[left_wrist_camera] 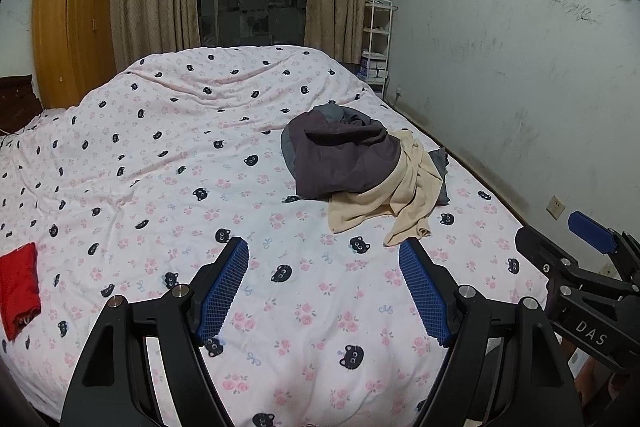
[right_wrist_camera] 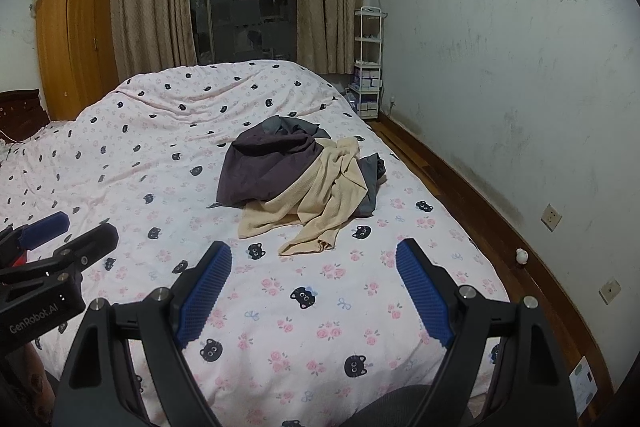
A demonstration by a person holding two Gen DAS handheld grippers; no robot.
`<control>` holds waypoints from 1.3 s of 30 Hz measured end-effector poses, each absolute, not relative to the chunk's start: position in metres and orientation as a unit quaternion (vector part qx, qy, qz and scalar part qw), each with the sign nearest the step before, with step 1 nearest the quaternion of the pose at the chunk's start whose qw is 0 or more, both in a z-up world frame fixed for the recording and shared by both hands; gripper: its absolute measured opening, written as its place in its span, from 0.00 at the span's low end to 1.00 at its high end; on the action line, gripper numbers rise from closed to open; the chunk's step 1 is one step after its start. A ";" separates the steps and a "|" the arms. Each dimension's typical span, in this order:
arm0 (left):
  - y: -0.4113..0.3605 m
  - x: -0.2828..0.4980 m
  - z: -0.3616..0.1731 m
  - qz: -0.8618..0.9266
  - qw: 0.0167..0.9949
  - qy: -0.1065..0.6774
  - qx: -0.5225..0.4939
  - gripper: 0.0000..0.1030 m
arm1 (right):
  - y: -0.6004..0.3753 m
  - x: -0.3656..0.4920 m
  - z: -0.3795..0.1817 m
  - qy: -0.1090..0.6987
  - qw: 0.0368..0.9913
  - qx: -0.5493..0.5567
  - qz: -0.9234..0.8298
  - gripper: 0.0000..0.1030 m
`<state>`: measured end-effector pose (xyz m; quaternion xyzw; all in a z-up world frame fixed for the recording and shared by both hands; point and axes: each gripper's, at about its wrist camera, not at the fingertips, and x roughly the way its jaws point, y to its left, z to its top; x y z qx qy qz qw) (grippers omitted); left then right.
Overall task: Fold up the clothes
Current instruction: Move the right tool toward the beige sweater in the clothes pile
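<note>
A: How are the two grippers?
B: The left gripper [left_wrist_camera: 324, 291] has its jaws wide apart, holding nothing. The right gripper [right_wrist_camera: 314, 293] is the same, level beside it.

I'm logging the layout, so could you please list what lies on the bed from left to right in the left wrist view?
Red garment → left tool, open above the duvet → dark purple garment → cream garment → right tool at the frame's edge.

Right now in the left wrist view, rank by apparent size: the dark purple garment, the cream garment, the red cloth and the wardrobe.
Largest to smallest as they look:
1. wardrobe
2. dark purple garment
3. cream garment, close to the purple one, so unsure
4. red cloth, cut off by the frame edge
</note>
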<state>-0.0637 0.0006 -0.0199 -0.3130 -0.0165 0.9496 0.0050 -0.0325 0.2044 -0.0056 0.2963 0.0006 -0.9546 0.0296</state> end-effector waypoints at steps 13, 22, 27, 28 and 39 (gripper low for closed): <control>0.012 -0.122 -0.032 0.948 0.022 -0.010 -0.318 0.72 | 0.209 -0.106 -0.037 0.005 0.024 0.317 -0.948 0.84; 0.019 -0.157 -0.044 0.945 0.027 -0.011 -0.325 0.72 | 0.214 -0.144 -0.048 -0.003 0.026 0.318 -0.948 0.84; 0.025 -0.176 -0.050 0.945 0.034 -0.010 -0.326 0.72 | 0.219 -0.166 -0.057 -0.007 0.024 0.321 -0.947 0.84; 0.027 -0.180 -0.051 0.945 0.036 -0.009 -0.325 0.72 | 0.220 -0.171 -0.059 -0.006 0.022 0.321 -0.947 0.84; 0.047 -0.215 -0.072 0.939 0.055 -0.001 -0.338 0.72 | 0.228 -0.211 -0.085 0.008 0.015 0.330 -0.944 0.83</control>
